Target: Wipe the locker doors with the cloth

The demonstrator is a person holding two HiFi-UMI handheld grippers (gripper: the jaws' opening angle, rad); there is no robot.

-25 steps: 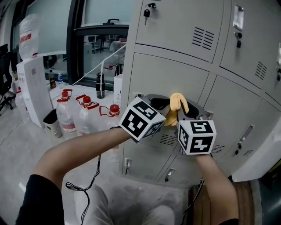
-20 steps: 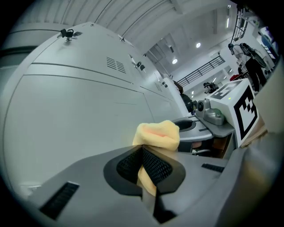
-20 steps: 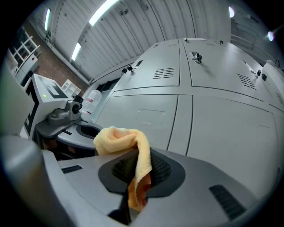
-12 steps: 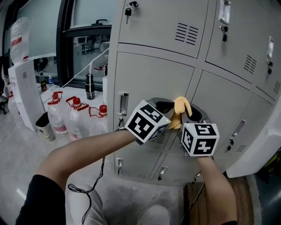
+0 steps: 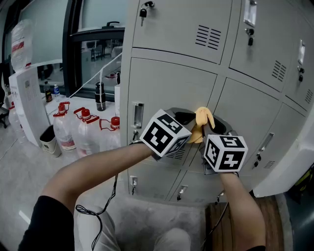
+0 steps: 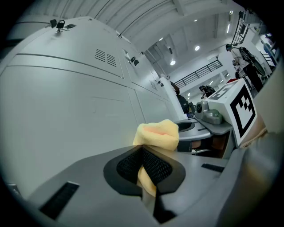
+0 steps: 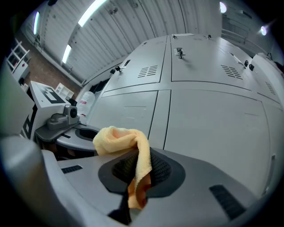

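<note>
A yellow cloth (image 5: 202,121) is bunched between my two grippers in front of the grey locker doors (image 5: 171,86). In the head view my left gripper (image 5: 185,119) and right gripper (image 5: 214,127) sit side by side, close to the middle row of doors. The left gripper (image 6: 144,170) is shut on the cloth (image 6: 157,135), which bulges above its pads beside a door (image 6: 66,111). The right gripper (image 7: 137,175) is shut on the cloth (image 7: 122,138) too, with a fold draped down between its pads. Whether the cloth touches the door (image 7: 213,119) I cannot tell.
Large water bottles with red caps (image 5: 73,130) and a small bin (image 5: 49,140) stand on the floor to the left. A dark bottle (image 5: 100,95) sits on the window ledge. Keys (image 5: 143,11) hang in the upper locks. A white panel (image 5: 289,162) juts out at right.
The lockers slid left and slightly down in view during the first half second, as head and grippers shifted. Since then almost nothing moved. Both grippers stayed shut on the cloth.
</note>
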